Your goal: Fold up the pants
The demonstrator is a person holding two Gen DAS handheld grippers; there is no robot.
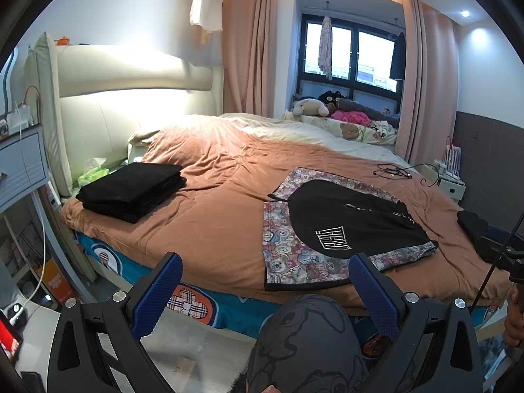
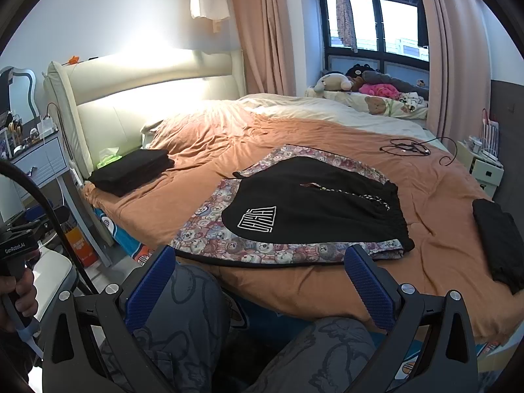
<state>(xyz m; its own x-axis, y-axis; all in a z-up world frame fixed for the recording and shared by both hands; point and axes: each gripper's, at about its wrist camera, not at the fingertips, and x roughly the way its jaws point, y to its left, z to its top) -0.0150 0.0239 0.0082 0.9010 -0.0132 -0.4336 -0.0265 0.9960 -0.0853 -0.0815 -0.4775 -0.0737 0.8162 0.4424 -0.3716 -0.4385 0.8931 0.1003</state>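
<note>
Left wrist view: left gripper (image 1: pixel 265 290) held low in front of the bed, blue fingers (image 1: pixel 156 294) spread wide, nothing between them. Black pants (image 1: pixel 357 219) lying flat on a teddy-bear cloth (image 1: pixel 288 262), white logo (image 1: pixel 333 238) facing up. Cloth spread on the orange blanket (image 1: pixel 213 216), close to the near edge of the bed. Stack of folded black clothes (image 1: pixel 132 190) near the cream headboard (image 1: pixel 124 104), well apart from the pants. Green tissue pack (image 1: pixel 93 172) just behind that stack. Thin black cable (image 1: pixel 393 172) curled on the far part of the blanket. Knee in grey cartoon trousers (image 1: pixel 308 337) poking up between the fingers.

Right wrist view: right gripper (image 2: pixel 258 285) also low and near the bed edge, fingers wide apart and holding nothing. Same pants (image 2: pixel 314 206) straight ahead, waistband with a twisted drawstring (image 2: pixel 360 196) toward the right. Bear cloth showing all around the pants. Another dark folded garment (image 2: pixel 501 242) on the blanket far to the right, apart from the pants. Soft toys (image 2: pixel 353 80) piled by the window (image 2: pixel 376 23) at the back, pink curtains (image 2: pixel 262 29) on both sides.
</note>
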